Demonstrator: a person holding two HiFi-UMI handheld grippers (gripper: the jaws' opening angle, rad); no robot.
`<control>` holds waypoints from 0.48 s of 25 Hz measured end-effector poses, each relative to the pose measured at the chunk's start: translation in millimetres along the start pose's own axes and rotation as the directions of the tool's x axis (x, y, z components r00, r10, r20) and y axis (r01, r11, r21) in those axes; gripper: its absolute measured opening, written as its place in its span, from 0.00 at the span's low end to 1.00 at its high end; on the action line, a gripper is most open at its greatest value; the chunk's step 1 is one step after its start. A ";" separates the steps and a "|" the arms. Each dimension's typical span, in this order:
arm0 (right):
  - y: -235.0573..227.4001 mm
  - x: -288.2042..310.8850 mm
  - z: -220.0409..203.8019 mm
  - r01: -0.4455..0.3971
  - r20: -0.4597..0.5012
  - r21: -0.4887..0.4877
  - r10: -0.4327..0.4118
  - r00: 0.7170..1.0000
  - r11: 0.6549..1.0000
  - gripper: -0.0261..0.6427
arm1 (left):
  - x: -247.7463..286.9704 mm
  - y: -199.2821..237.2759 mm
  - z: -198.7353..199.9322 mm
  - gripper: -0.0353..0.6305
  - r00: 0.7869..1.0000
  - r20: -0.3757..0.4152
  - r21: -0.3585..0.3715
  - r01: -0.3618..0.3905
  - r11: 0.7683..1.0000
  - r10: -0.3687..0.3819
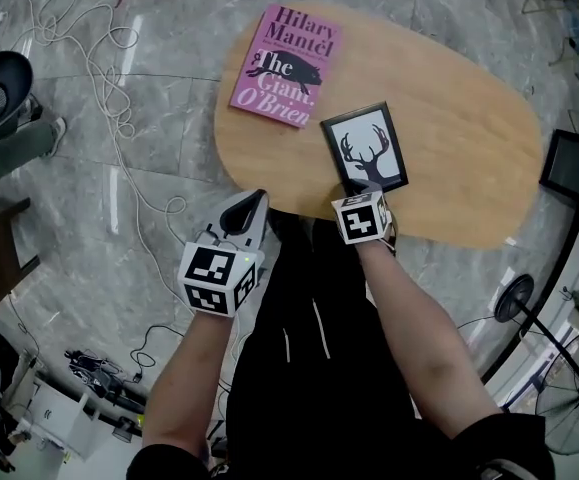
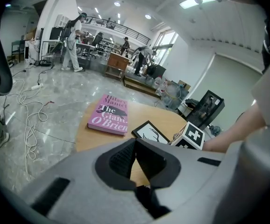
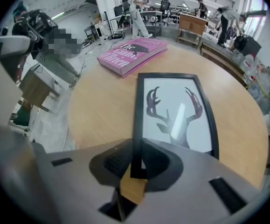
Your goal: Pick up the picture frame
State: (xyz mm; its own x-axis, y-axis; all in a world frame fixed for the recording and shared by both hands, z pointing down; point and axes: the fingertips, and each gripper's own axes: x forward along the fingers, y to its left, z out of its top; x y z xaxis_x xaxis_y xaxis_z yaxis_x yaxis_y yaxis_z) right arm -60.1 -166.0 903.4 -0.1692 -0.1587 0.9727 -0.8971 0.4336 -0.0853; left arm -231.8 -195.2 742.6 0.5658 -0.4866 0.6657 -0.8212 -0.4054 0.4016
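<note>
Black antler-print picture frame (image 1: 365, 148) flat on wooden desk (image 1: 459, 118), long axis running away from desk's near edge, right gripper (image 3: 135, 148) jaws clamped on its near edge, left gripper (image 2: 135, 141) jaws together

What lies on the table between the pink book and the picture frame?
Nothing: only bare wooden table separates the pink book from the picture frame, clearest in the head view.

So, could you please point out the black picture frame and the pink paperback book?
Black picture frame (image 1: 364, 150), head view, on the antler print.
Pink paperback book (image 1: 287, 65), head view, centre of the cover.
</note>
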 end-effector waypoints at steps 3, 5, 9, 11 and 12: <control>0.0 0.9 2.6 -0.031 0.012 0.040 0.031 0.999 0.999 0.14 | -5.1 2.8 5.0 0.07 1.000 0.001 0.010 -0.009 1.000 0.009; -0.7 -2.9 4.1 -0.049 0.029 0.079 0.047 0.998 0.996 0.14 | -8.7 4.2 8.6 0.07 1.000 0.003 0.007 -0.017 1.000 0.017; 2.3 -30.1 11.5 -0.118 0.083 0.145 0.107 0.991 0.982 0.14 | -20.9 -5.1 22.0 0.07 1.000 0.010 0.011 -0.017 1.000 0.017; 0.9 -48.4 20.6 -0.136 0.117 0.157 0.118 0.986 0.978 0.14 | -25.5 -10.3 34.7 0.07 1.000 0.025 0.016 -0.014 1.000 0.014; -1.0 -58.6 26.0 -0.134 0.134 0.154 0.114 0.984 0.979 0.14 | -27.7 -12.8 41.8 0.07 0.999 0.035 0.019 -0.012 1.000 0.012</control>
State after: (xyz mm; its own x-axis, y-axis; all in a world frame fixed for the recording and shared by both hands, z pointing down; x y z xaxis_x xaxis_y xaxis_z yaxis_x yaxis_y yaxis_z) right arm -60.0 -180.2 840.9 -0.3236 -0.2254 0.9190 -0.9182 0.3092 -0.2475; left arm -233.8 -208.9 692.8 0.5583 -0.5184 0.6477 -0.8266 -0.4139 0.3812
